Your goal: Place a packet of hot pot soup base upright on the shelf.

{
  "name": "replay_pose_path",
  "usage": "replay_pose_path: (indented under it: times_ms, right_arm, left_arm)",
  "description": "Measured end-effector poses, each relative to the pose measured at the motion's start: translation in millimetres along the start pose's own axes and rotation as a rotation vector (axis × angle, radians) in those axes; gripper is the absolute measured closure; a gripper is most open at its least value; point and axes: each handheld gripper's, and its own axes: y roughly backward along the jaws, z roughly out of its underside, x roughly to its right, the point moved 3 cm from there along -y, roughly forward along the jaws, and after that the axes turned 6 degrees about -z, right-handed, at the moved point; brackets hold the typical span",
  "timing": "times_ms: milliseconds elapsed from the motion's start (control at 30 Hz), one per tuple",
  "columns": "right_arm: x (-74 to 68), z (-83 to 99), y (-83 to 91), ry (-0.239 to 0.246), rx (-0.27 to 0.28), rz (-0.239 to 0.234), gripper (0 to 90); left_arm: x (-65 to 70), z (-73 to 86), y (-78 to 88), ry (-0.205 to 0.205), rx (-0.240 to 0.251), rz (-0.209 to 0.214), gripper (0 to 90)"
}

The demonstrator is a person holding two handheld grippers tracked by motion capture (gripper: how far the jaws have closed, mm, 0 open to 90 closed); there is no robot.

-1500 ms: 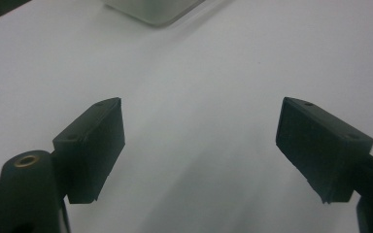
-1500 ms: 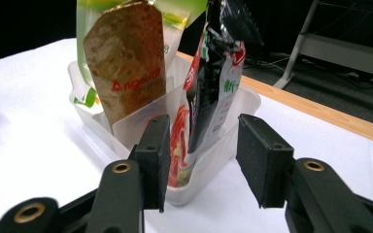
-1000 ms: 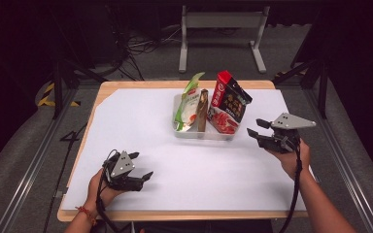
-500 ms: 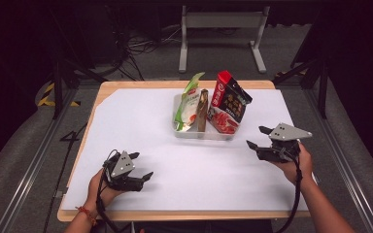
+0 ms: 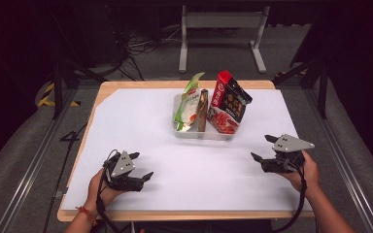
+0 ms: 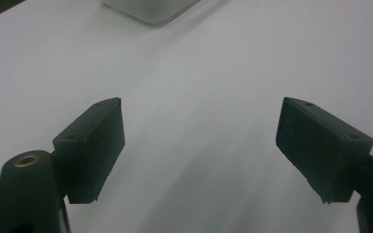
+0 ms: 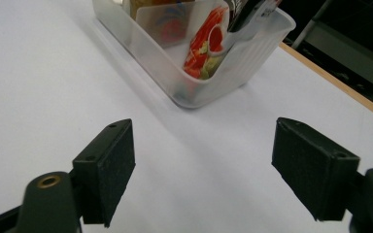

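Table point(image 5: 141, 87): wood edge, white sheet point(image 5: 136, 126) on top.
Floor point(image 5: 39, 145): grey, rails point(image 5: 31, 165) both sides.
Stand point(image 5: 221, 22): grey metal, behind table.
Cables point(image 5: 143, 46): loose, far left of stand.

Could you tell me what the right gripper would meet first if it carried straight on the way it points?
Probably the clear plastic tray of snack packets; bare white table lies between.

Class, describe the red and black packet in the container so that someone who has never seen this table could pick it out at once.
On the white-covered table, a clear plastic container sits toward the far edge, holding three upright packets. The red and black packet leans at its right end, beside a slim brown packet. It is the widest and darkest; the green and white packet stands at the left end.
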Motion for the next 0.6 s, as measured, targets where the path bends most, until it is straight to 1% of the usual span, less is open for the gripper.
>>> replay_pose_path:
  times_ms: [100,200,267,467,600]
  right_arm:
    - [-1.1,4.4,2.1,0.006,-0.006,-0.001,22.2]
    - [-3.6,12.5,5.7,0.014,-0.016,0.000,20.7]
    - [-4.2,16.7,8.2,0.025,-0.019,0.007,20.4]
    - [-5.5,30.3,19.0,0.018,-0.006,0.008,19.0]
    - [-6.1,40.4,25.4,0.004,0.003,0.003,17.9]
  left_arm:
    - [-0.1,-0.3,0.0,0.001,0.001,0.001,18.6]
    - [0.0,-0.4,0.0,0.001,0.002,0.002,18.6]
    - [0.1,-0.5,-0.5,0.000,0.002,0.000,18.6]
    - [-0.5,-0.7,0.0,0.003,0.004,-0.002,18.6]
    - [-1.2,-1.0,1.3,0.010,0.014,-0.006,18.6]
